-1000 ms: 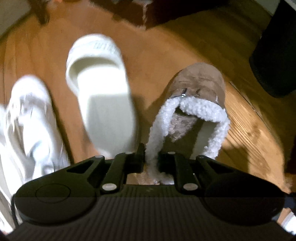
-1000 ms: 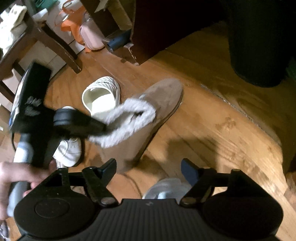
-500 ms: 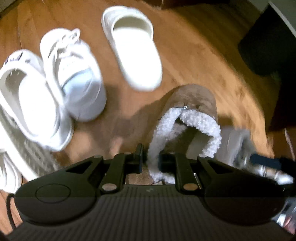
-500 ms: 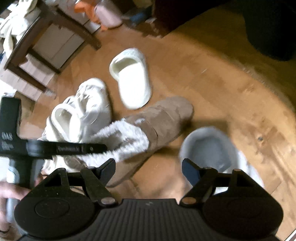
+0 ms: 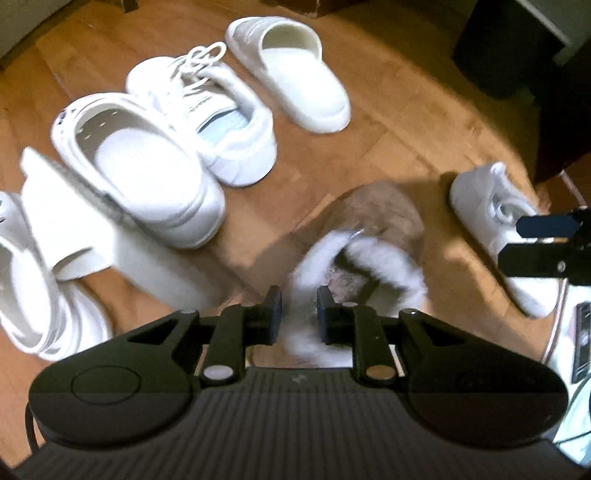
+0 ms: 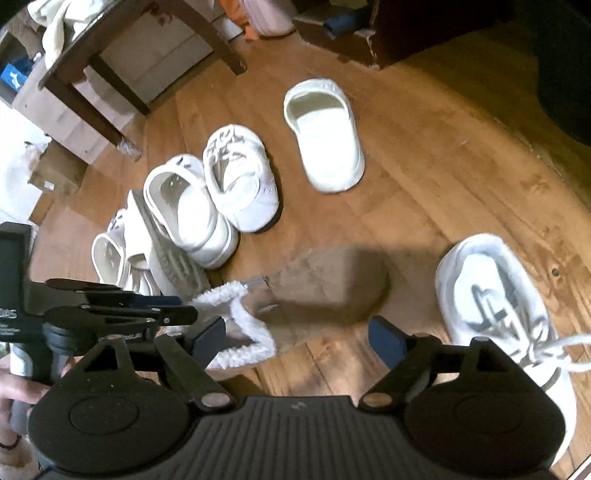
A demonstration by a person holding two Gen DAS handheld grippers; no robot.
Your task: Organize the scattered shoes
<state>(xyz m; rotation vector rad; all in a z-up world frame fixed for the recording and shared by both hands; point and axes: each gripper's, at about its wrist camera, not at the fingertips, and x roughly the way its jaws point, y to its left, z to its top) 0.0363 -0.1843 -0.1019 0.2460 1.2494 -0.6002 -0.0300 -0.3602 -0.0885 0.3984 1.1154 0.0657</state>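
Fleece-lined slipper [image 5: 373, 236] is seen blurred, its cuff between the opening, released jaws of the left gripper [image 5: 298, 314]; the right gripper [image 6: 295, 334] is spread, empty.

Warm brown wooden plank floor [image 6: 424, 155], its boards running diagonally, with darker knots toward the right. Dark brown wooden table [image 6: 122, 48] at upper left, its slanted legs resting on the floor; pale cream cloth [image 6: 59, 18] draped over its top edge. Beneath and behind the table, flat brown cardboard boxes [image 6: 55, 170] lie against a pale wall. Pink rounded container [image 6: 269, 18] and an orange item just beside it at the top edge, details unclear. Dark wooden furniture base [image 6: 373, 33] at upper centre. Large black rounded object [image 5: 495, 55] at upper right, unidentifiable.
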